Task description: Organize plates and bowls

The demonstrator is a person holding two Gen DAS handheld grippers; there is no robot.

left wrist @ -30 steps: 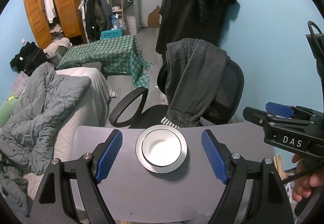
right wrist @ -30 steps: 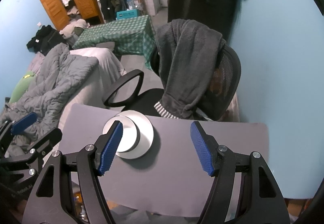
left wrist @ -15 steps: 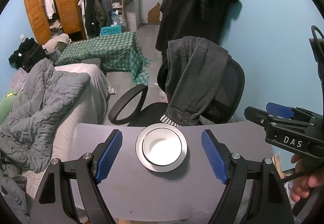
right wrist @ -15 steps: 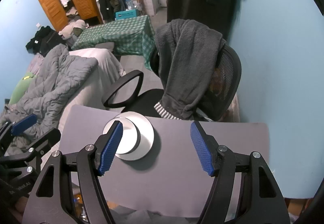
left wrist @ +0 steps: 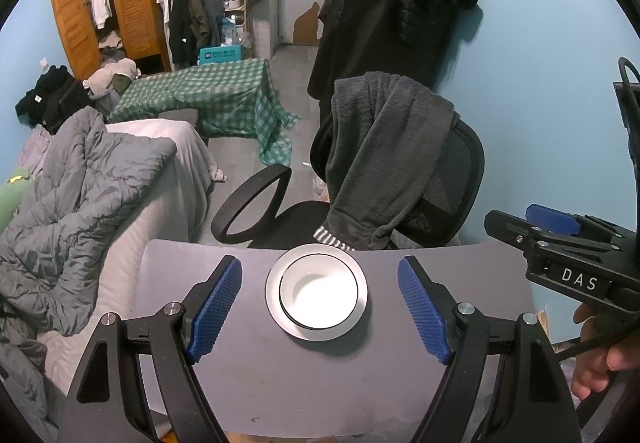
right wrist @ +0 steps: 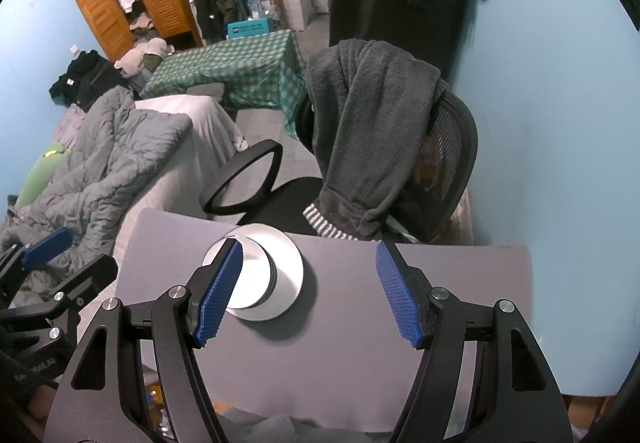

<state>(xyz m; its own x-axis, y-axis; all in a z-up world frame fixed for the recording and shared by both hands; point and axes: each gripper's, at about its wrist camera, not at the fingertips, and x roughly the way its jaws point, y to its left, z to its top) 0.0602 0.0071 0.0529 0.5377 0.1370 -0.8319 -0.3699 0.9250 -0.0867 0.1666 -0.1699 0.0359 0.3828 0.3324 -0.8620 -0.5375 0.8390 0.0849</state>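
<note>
A knock is judged the chief risk: the white bowl (left wrist: pixel 319 295) is nested loosely in the silver plate (left wrist: pixel 352 317), near the far edge of the grey table (left wrist: pixel 304 383), so a finger brought down on one rim could tip the bowl out or push the stack toward the office chair (left wrist: pixel 436 187) beyond. A second risk is a clash between the two tools, since both are aimed at the same stack.

The left gripper (left wrist: pixel 319 309) is held wide, with nothing between its blue pads (left wrist: pixel 216 307); the stack is seen centred in the gap, apart from both pads and below them. The right gripper (right wrist: pixel 308 293) is likewise spread and empty; from it the stack (right wrist: pixel 280 275) is seen behind its left finger, partly hidden by that pad, well apart from the right one.
</note>
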